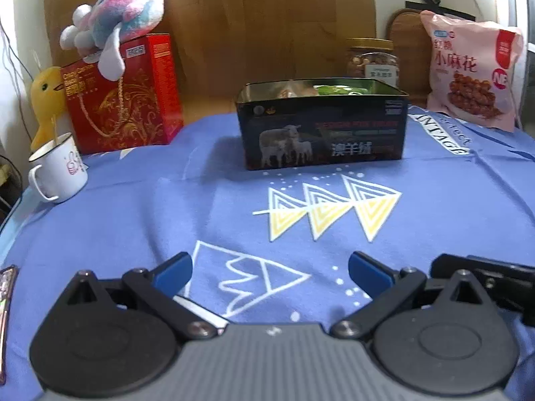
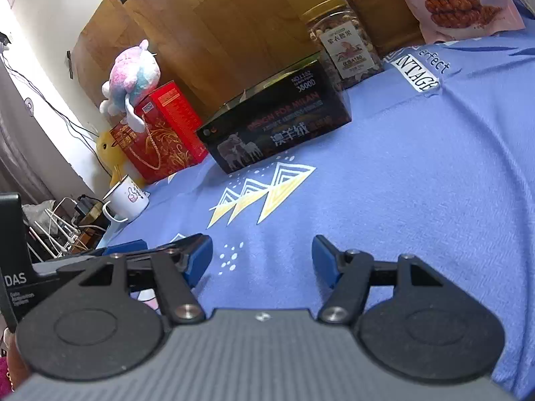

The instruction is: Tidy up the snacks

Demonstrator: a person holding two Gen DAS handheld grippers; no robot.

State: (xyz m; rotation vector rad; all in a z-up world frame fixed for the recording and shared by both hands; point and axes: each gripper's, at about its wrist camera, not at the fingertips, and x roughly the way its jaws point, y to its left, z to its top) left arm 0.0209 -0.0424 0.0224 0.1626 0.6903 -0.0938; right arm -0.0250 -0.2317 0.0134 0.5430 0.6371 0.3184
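Observation:
A black tin (image 1: 321, 133) with sheep printed on it stands open-topped at the back middle of the blue cloth; a green packet (image 1: 331, 90) and other wrappers show inside. The tin (image 2: 277, 127) lies ahead and to the left in the right wrist view. A pink snack bag (image 1: 471, 70) leans at the back right, with a jar of nuts (image 1: 372, 61) beside it. My left gripper (image 1: 270, 267) is open over bare cloth, nothing between its fingers. My right gripper (image 2: 261, 250) is open too, with nothing between its fingers, well short of the tin.
A red gift box (image 1: 123, 97) with a plush toy (image 1: 117, 16) on top, a yellow duck toy (image 1: 46, 100) and a white mug (image 1: 60, 170) stand at the back left. A black case (image 2: 13, 267) and cables (image 2: 57, 227) lie off the table's left edge.

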